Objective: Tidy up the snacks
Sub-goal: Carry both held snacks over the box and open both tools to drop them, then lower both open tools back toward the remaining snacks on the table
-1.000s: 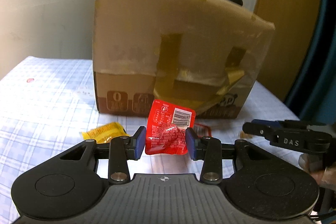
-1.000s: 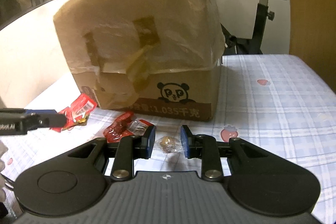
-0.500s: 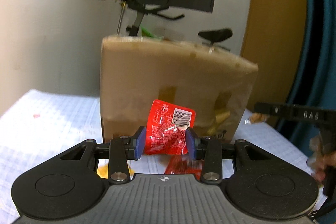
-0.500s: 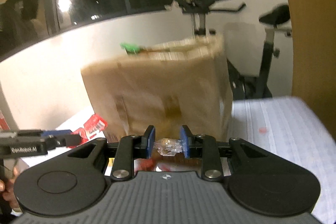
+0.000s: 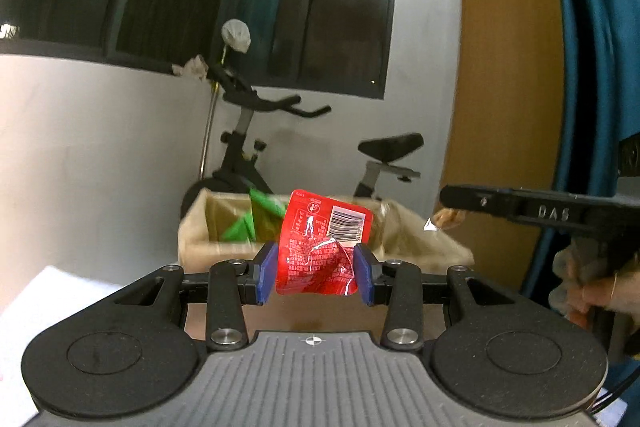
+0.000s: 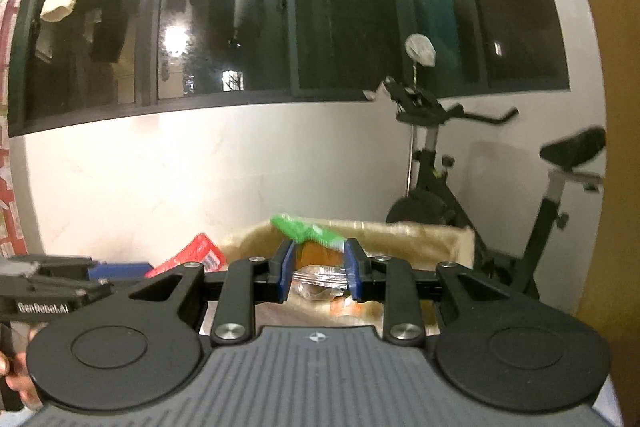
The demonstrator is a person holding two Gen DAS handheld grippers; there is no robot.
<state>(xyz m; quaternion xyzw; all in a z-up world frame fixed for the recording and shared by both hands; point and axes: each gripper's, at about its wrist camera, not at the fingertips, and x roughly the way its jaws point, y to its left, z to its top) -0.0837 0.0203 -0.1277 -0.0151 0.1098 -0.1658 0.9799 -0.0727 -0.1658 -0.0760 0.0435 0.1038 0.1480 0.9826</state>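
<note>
**Both snacks lifted to the box mouth, neither yet dropped in**

Nearest the left wrist camera, the left gripper (image 5: 316, 279) has its jaws pinched onto the lower part of a red snack packet (image 5: 322, 247). The crumpled foil fills the gap between the blue pads, and the barcoded top stands up toward 12 o'clock, above the fingertips. On the other side, the right gripper (image 6: 318, 277) is clamped on a small clear-wrapped candy (image 6: 318, 281), which sits squarely between its pads and pokes out a little below them.

Just beyond both pairs of jaws is the open cardboard box (image 5: 424, 239). Its rim lies at 12 o'clock from each gripper, with a green packet (image 5: 256, 219) already inside, leaning against the far wall. Seen from the left, the right gripper reaches in from 3 o'clock with the candy held over the box's right edge.

Judged from this, the pick-up is done for these two items and the release is what remains: each snack looks raised about level with the rim, near or over the opening. Whether more snacks wait on the surface cannot be told here.

Farthest back stands an exercise bike (image 5: 256, 147) against the white wall.
</note>
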